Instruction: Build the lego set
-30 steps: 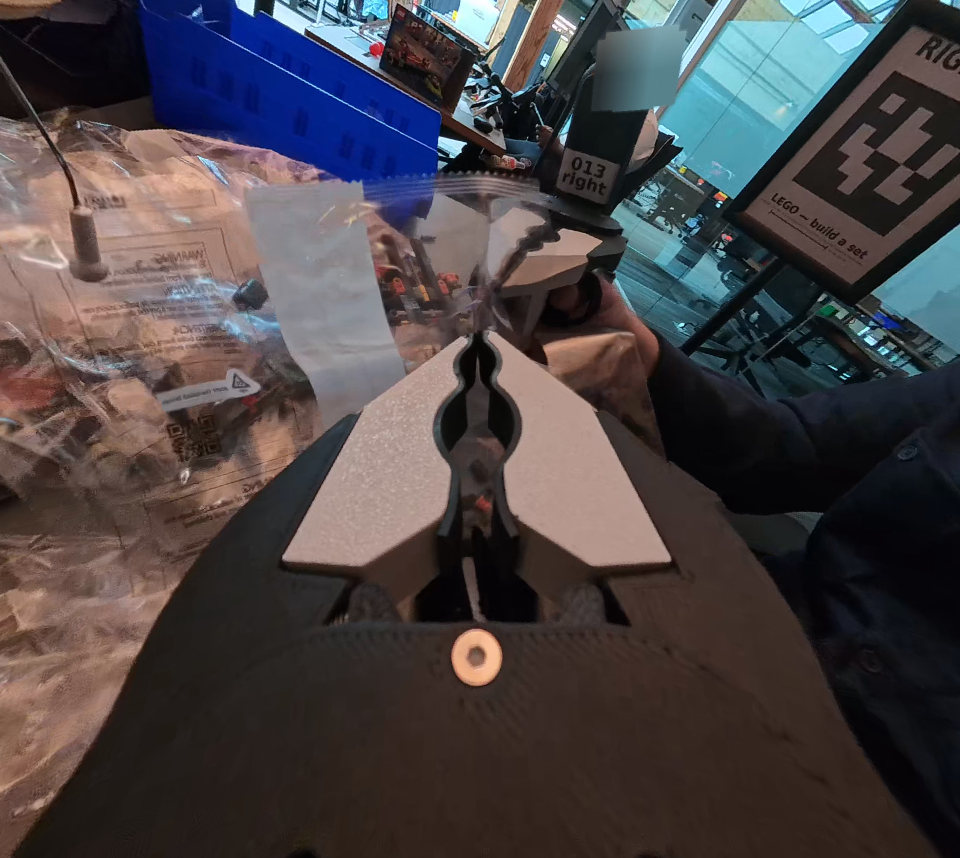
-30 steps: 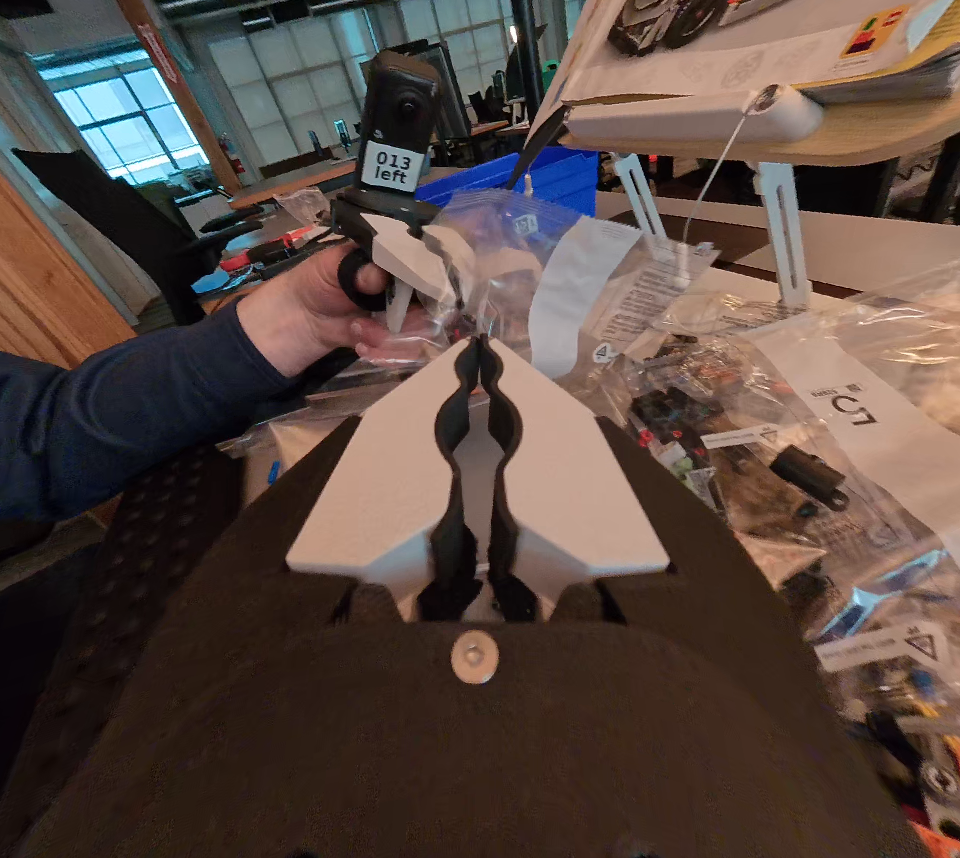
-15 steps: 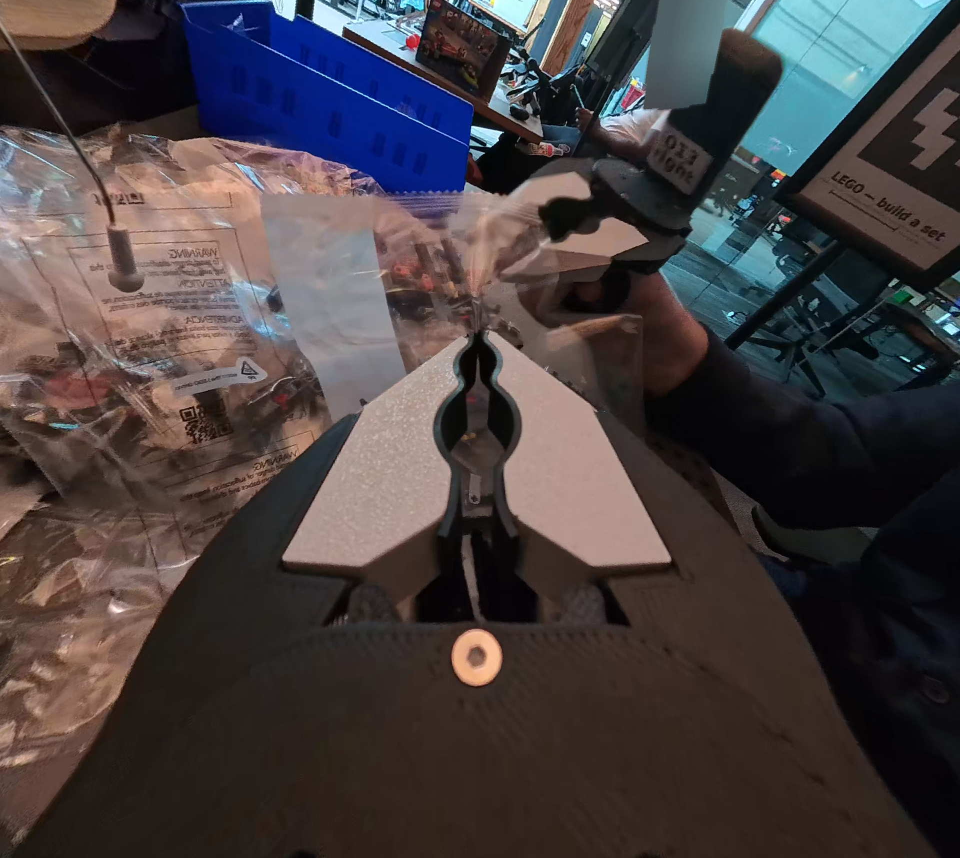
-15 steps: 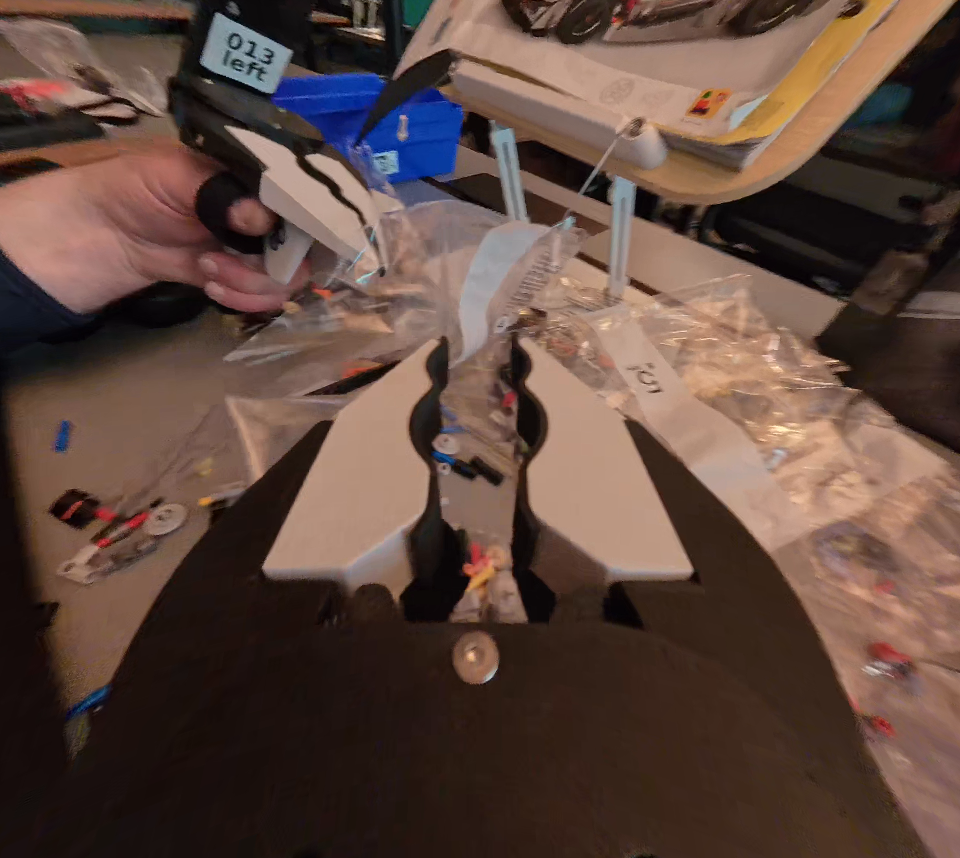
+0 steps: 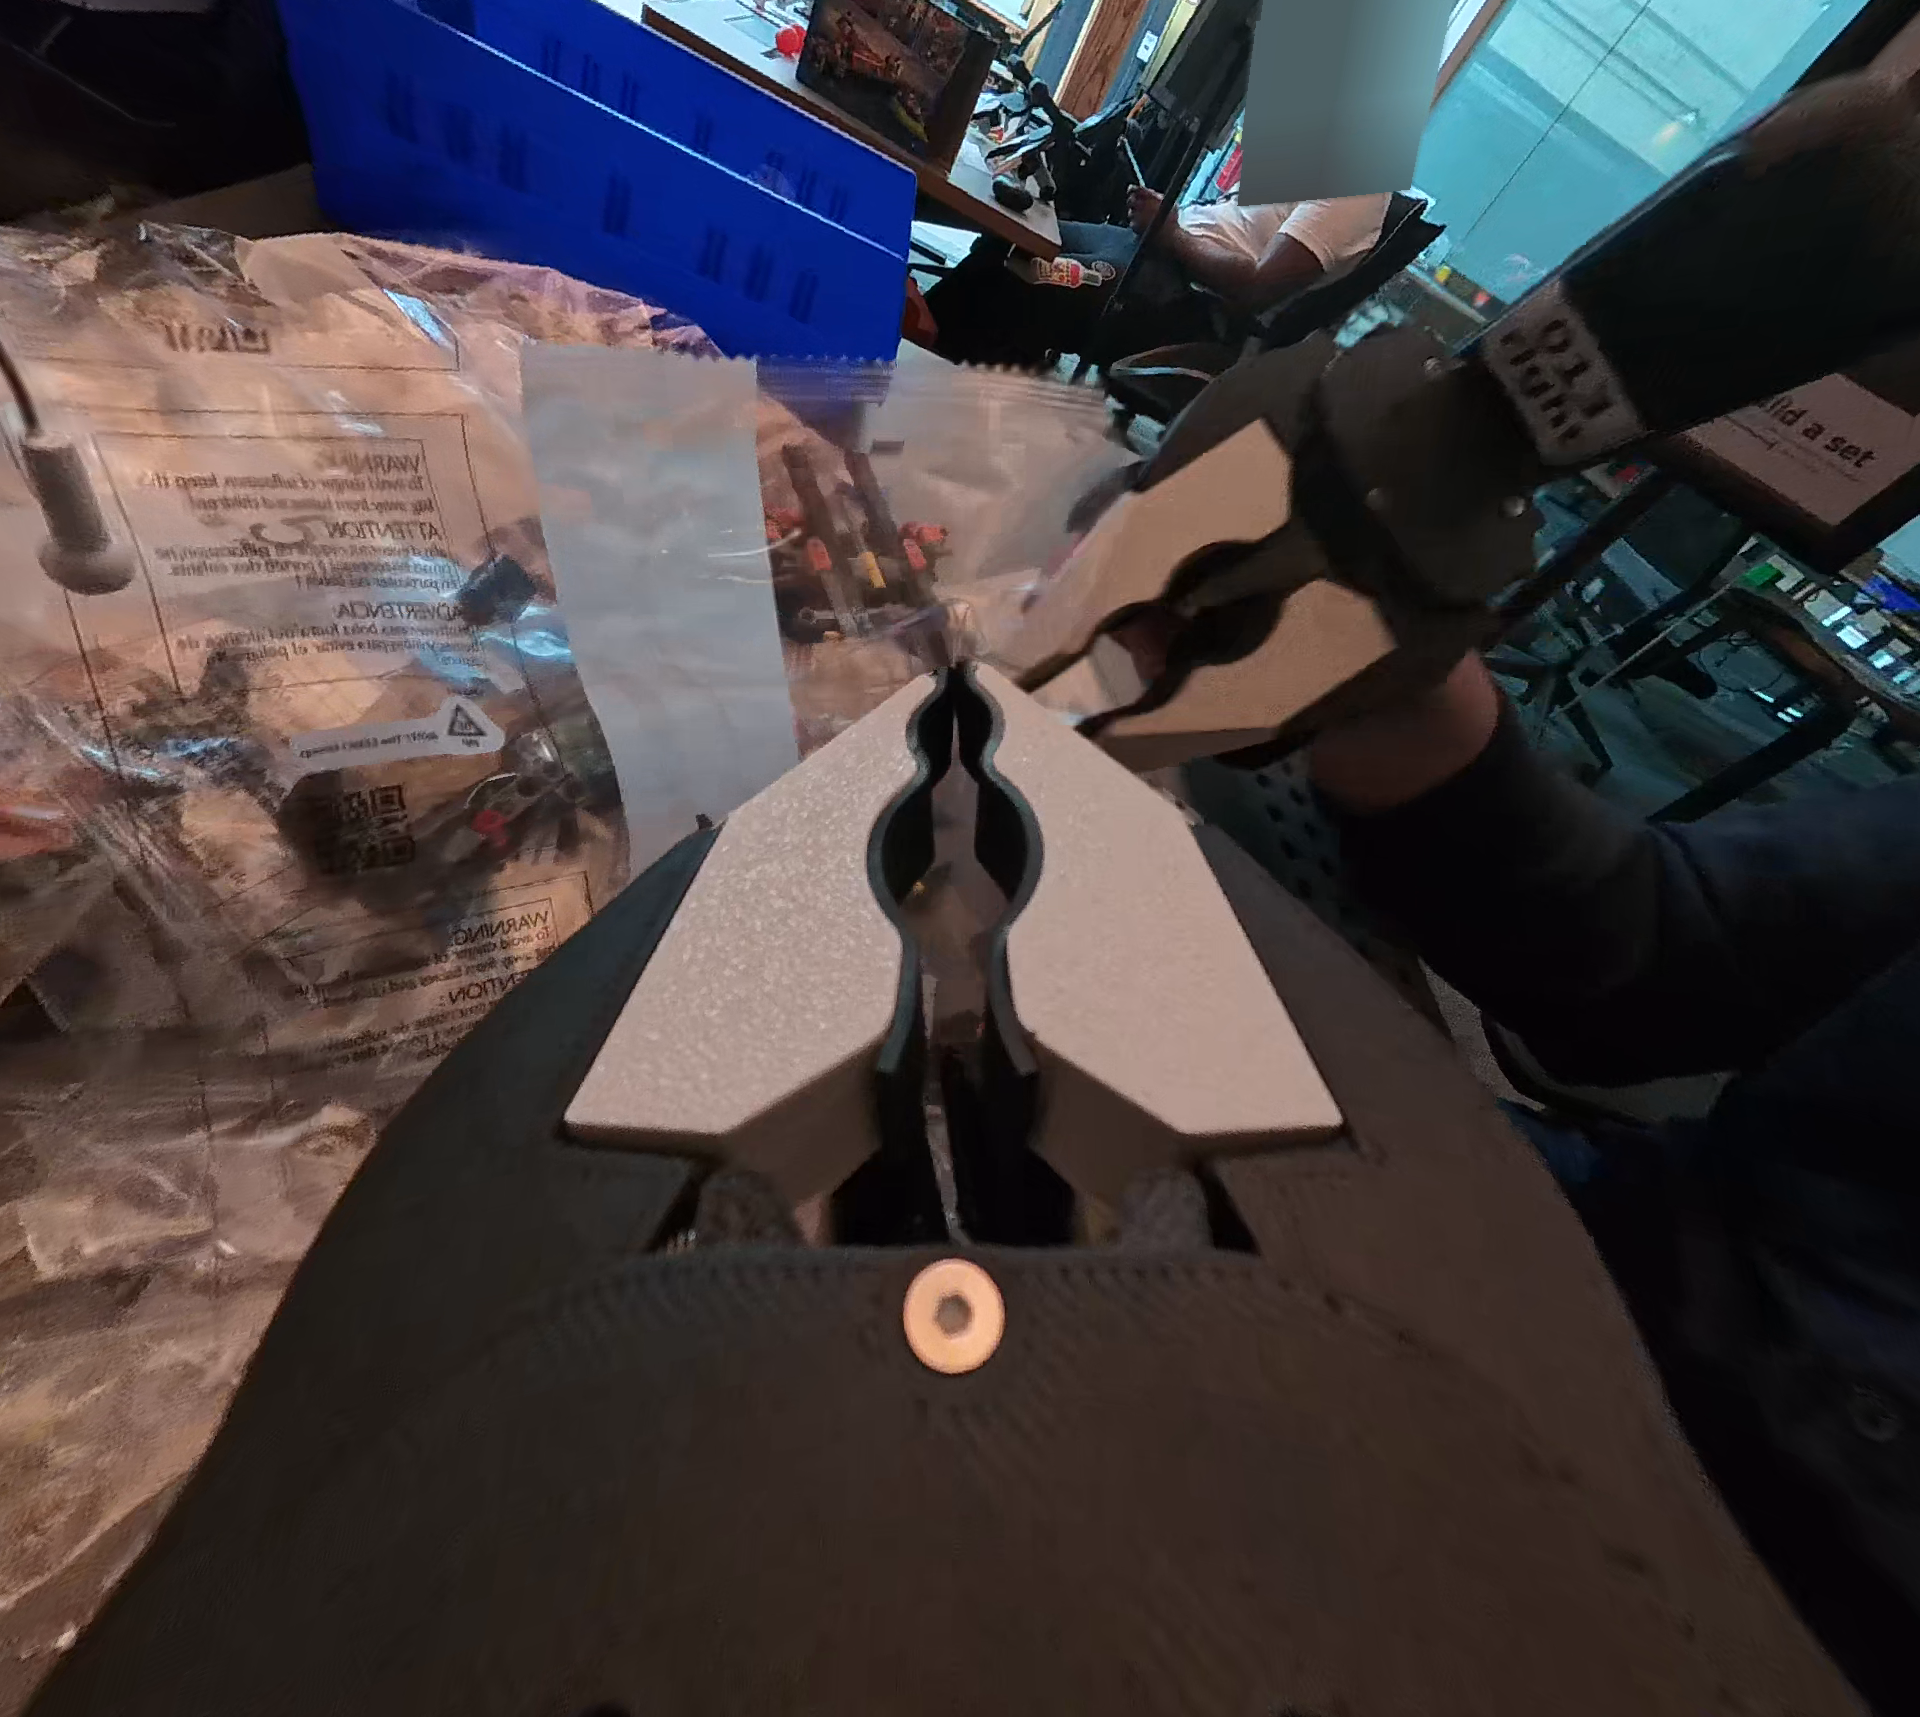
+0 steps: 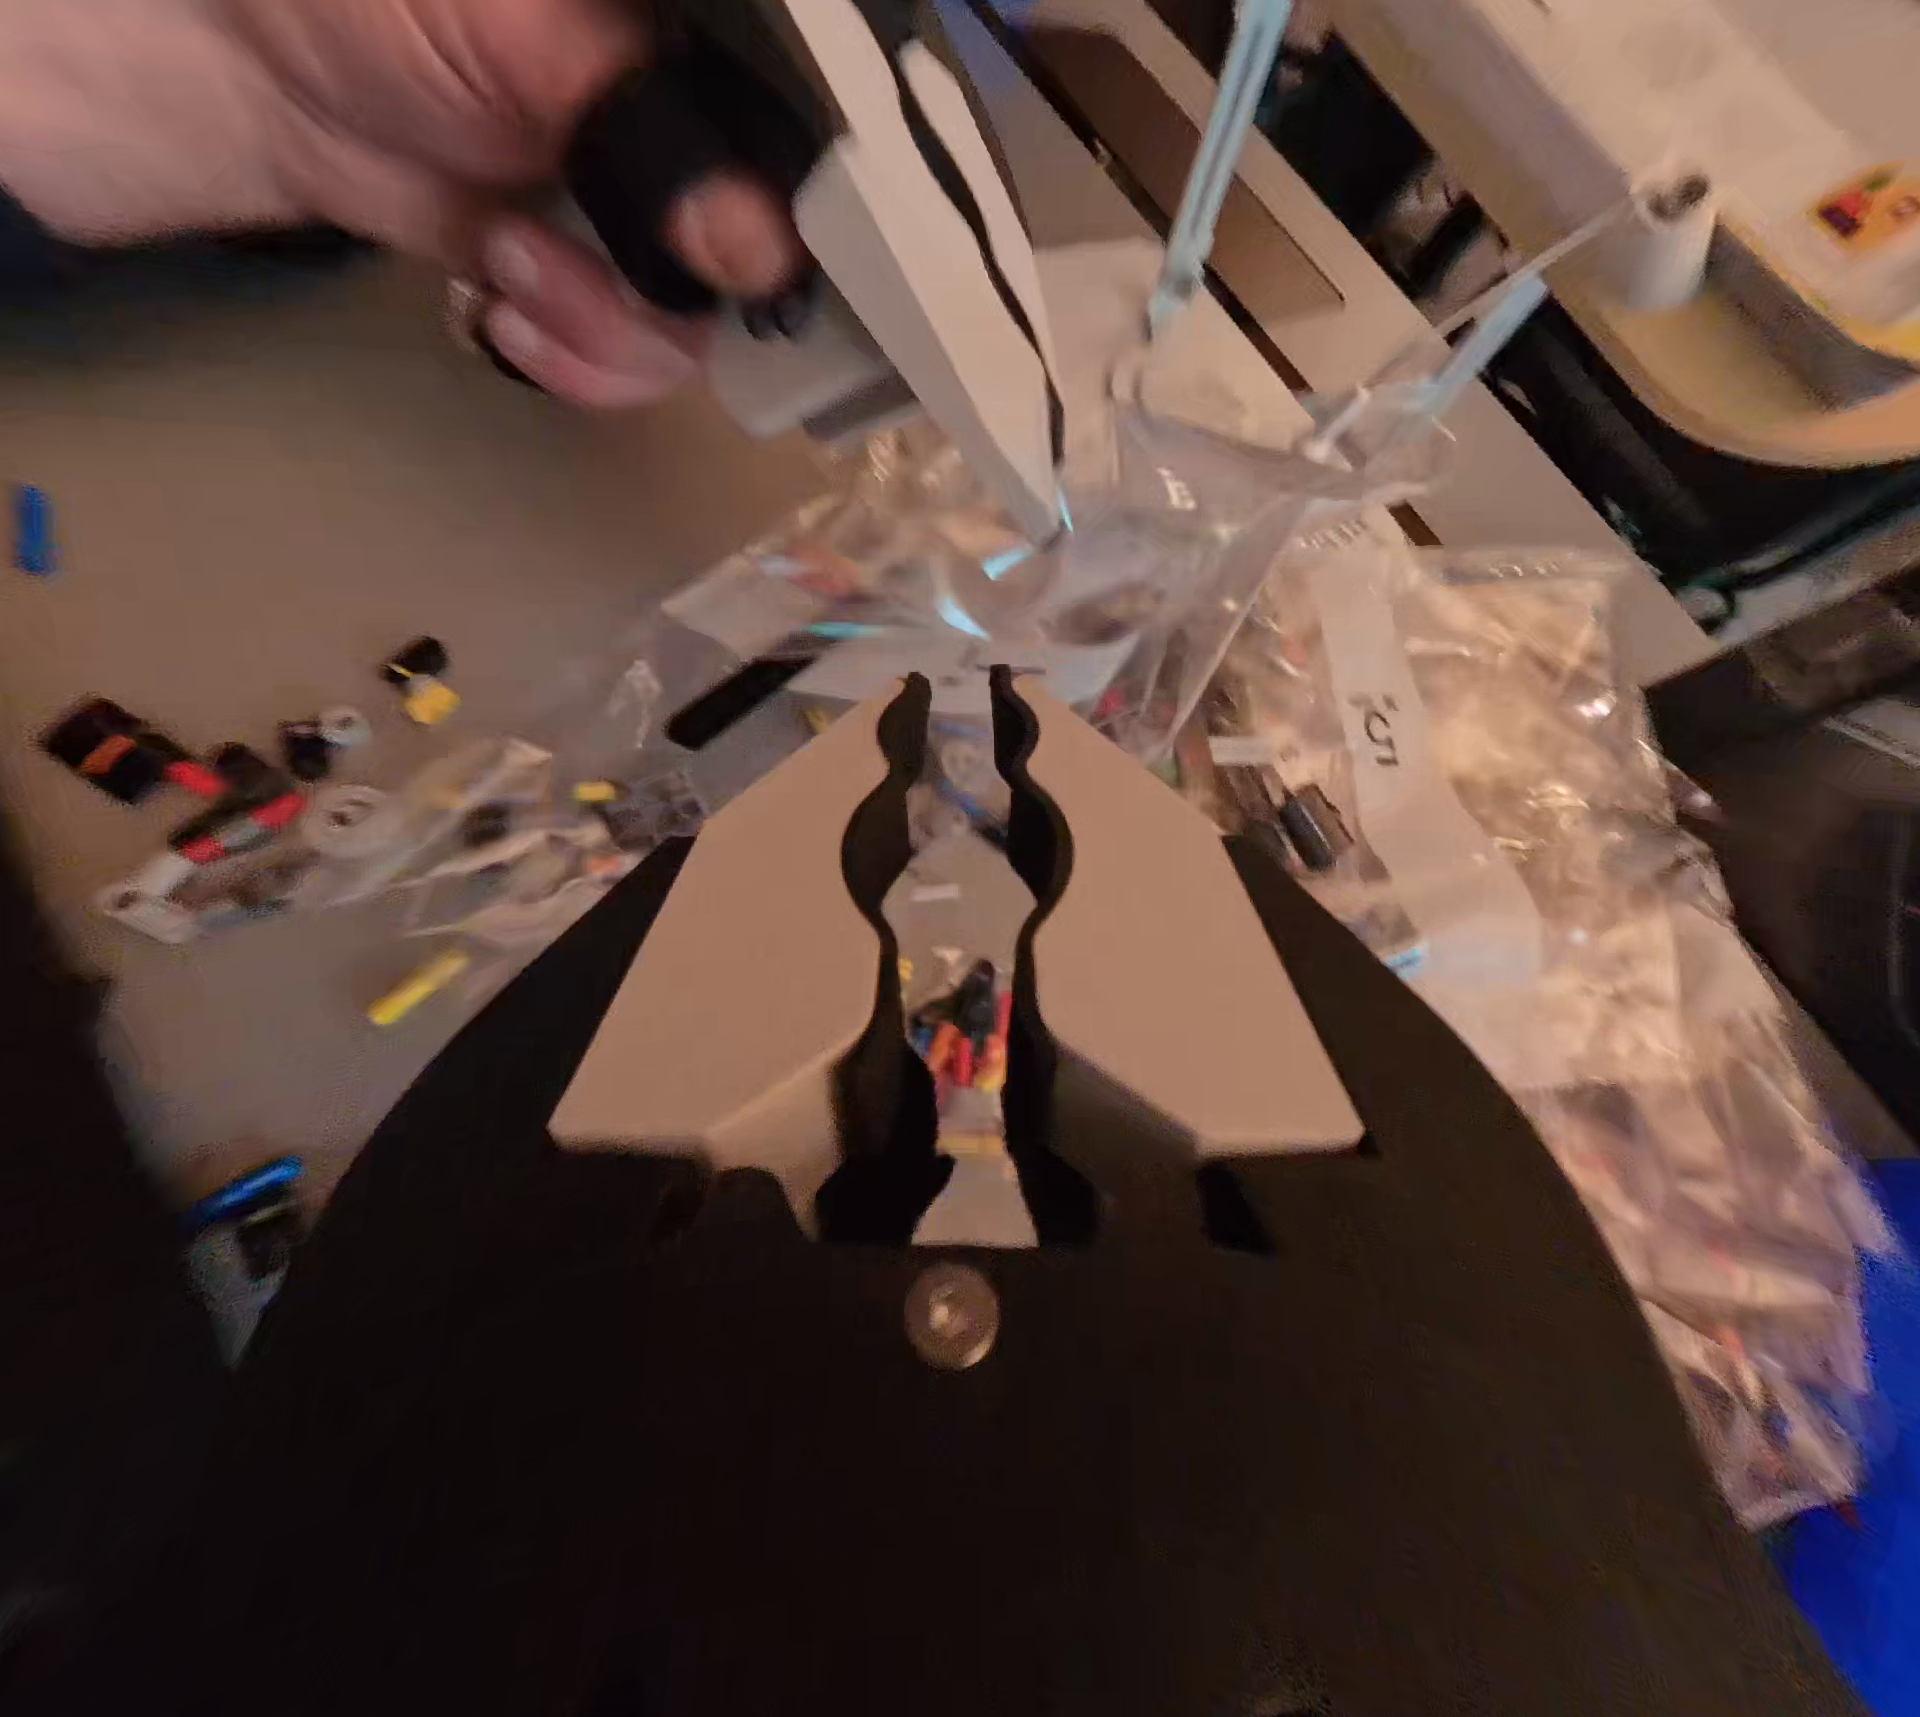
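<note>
A clear plastic bag of small Lego pieces (image 5: 862,514) hangs over the table. My left gripper (image 5: 956,678) is shut, pinching the bag's near edge at its tips. It also shows in the right wrist view (image 6: 1049,514), held by a hand, tips on the crumpled bag (image 6: 1091,607). My right gripper (image 6: 951,680) is open with a narrow gap and points down at the bag just below the left gripper's tips. In the left wrist view the right gripper (image 5: 1055,701) sits close on the right, jaws apart.
More sealed parts bags (image 5: 260,576) cover the table, also at right (image 6: 1455,836). Loose pieces (image 6: 229,794) lie on the bare table at left. A blue bin (image 5: 582,140) stands behind. An instruction booklet on a raised stand (image 6: 1558,57) overhangs the far side. Only a small space, under 4 cm, lies between the two pairs of fingers.
My right gripper opened, let go of the bag and tipped down toward the table, closing in on the left gripper. The left gripper stayed shut on the bag.
</note>
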